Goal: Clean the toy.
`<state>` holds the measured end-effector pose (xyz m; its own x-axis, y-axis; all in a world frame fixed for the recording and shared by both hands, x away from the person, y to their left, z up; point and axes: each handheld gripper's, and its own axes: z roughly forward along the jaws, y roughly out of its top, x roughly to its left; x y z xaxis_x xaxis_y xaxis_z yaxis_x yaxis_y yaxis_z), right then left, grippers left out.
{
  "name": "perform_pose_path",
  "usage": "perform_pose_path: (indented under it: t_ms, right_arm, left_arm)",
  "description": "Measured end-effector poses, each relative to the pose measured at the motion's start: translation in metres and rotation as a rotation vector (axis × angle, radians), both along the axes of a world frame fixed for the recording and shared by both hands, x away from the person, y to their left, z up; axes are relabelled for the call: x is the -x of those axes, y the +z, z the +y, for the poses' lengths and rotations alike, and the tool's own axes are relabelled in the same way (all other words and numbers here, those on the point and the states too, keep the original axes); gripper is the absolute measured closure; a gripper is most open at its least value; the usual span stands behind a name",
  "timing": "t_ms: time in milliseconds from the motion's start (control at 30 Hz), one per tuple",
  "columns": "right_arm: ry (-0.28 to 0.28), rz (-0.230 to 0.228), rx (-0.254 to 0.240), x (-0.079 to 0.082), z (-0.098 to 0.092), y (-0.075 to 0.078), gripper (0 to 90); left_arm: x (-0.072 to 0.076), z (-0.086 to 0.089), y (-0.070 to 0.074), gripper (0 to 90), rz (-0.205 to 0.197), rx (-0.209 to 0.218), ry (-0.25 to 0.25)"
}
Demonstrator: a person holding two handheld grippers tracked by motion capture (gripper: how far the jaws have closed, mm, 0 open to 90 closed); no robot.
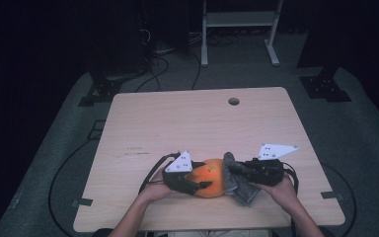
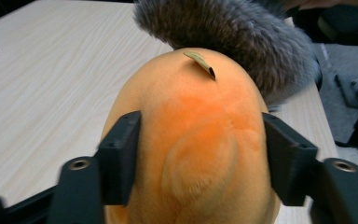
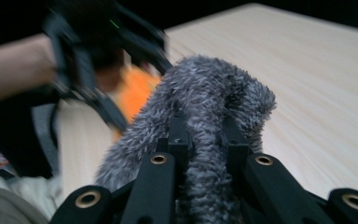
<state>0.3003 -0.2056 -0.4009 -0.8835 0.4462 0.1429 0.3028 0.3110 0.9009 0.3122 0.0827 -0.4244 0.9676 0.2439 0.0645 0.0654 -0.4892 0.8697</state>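
Centrally, near the table's (image 1: 143,123) front edge, an orange plush toy (image 1: 211,178) lies between the two grippers, with a grey furry cloth (image 1: 238,183) touching its right side. Left gripper (image 1: 203,186): held in the person's left hand (image 1: 154,190), jaws on either side of the toy. In the left gripper view the two black jaws press against the flanks of the toy (image 2: 193,140), one on each side, so the gripper (image 2: 200,154) is clamped on it; a small tan tag (image 2: 200,63) sticks up from the toy's top, and the cloth (image 2: 233,37) lies just beyond it, against the far end of the toy. Right gripper (image 1: 232,169): held in the right hand (image 1: 281,190), jaws pointing toward the toy. In the right gripper view its jaws stand close together with a fold of the cloth (image 3: 209,116) pinched between them, the gripper (image 3: 207,140) thus clamped on the cloth, which arches up over the jaw tips. Behind the cloth, blurred, appear the toy (image 3: 137,88) and the left gripper. Both grey plates sit on top of the grippers in the high view. Toy and cloth are touching; whether the toy rests on the tabletop or is lifted clear of it cannot be told.
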Motion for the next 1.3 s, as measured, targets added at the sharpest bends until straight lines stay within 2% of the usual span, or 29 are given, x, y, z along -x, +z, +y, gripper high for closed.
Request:
perform_pose_path:
  t_ms: [67,100,167,267,333,367,500,600,667,767,833,900,967,1100,1133,1200,1300]
  right_arm:
    - [0.018,-0.021,0.006,0.004,0.009,0.004,78.3]
    - [0.021,-0.03,0.034,0.005,0.013,0.002,78.4]
    - [0.003,-0.032,0.076,0.004,0.018,-0.005,78.5]
    - [0.005,-0.006,0.074,0.0,0.016,-0.011,78.6]
    - [-0.004,-0.003,0.067,-0.001,0.013,-0.013,78.6]
    - [-0.009,-0.001,0.067,-0.001,0.011,-0.013,78.6]
    - [-0.027,0.013,0.086,-0.004,0.005,-0.018,78.6]
    - [-0.046,0.028,0.1,-0.006,-0.001,-0.02,78.5]
    - [-0.058,0.022,0.109,-0.006,-0.004,-0.018,78.5]
    - [-0.038,-0.012,0.008,0.001,-0.007,-0.003,78.5]
    - [-0.016,-0.048,-0.01,0.007,-0.001,0.006,78.5]
    - [0.004,-0.08,0.01,0.012,0.011,0.012,78.4]
    - [-0.001,-0.088,0.078,0.011,0.02,0.007,78.6]
    - [-0.019,-0.061,0.094,0.004,0.016,-0.004,78.8]
    - [-0.027,-0.051,0.095,0.003,0.013,-0.006,78.7]
    - [-0.034,-0.033,0.1,0.001,0.007,-0.011,78.7]
    - [-0.038,-0.017,0.101,0.001,0.004,-0.015,78.7]
  left_arm:
    - [0.002,-0.004,0.002,38.9,-0.007,-0.005,-0.001]
    - [0.002,-0.004,0.001,38.3,-0.004,-0.009,-0.002]
    - [-0.001,-0.004,0.0,29.5,0.032,-0.002,0.006]
    - [-0.005,0.0,-0.001,14.9,0.078,0.034,0.0]
    - [-0.007,0.002,-0.003,10.8,0.089,0.022,0.001]
    - [-0.008,0.004,-0.005,10.9,0.087,0.021,-0.003]
    - [-0.009,0.009,-0.008,25.5,0.082,0.035,-0.013]
    - [-0.008,0.01,-0.007,32.7,0.073,0.041,-0.006]
    - [-0.007,0.009,-0.005,37.1,0.054,0.053,0.011]
    - [-0.009,0.008,-0.001,41.0,0.063,0.071,0.035]
    - [-0.008,0.004,0.0,42.1,0.055,0.068,0.032]
    - [-0.004,-0.001,0.001,42.7,0.029,0.055,0.022]
    - [-0.002,-0.002,0.001,42.8,0.018,0.04,0.021]
    - [-0.005,0.001,-0.002,42.0,0.049,0.061,0.026]
    - [-0.006,0.001,-0.002,39.5,0.063,0.069,0.024]
    - [-0.009,0.001,-0.003,27.4,0.101,0.075,0.013]
    - [-0.013,0.003,-0.005,12.3,0.134,0.078,0.027]
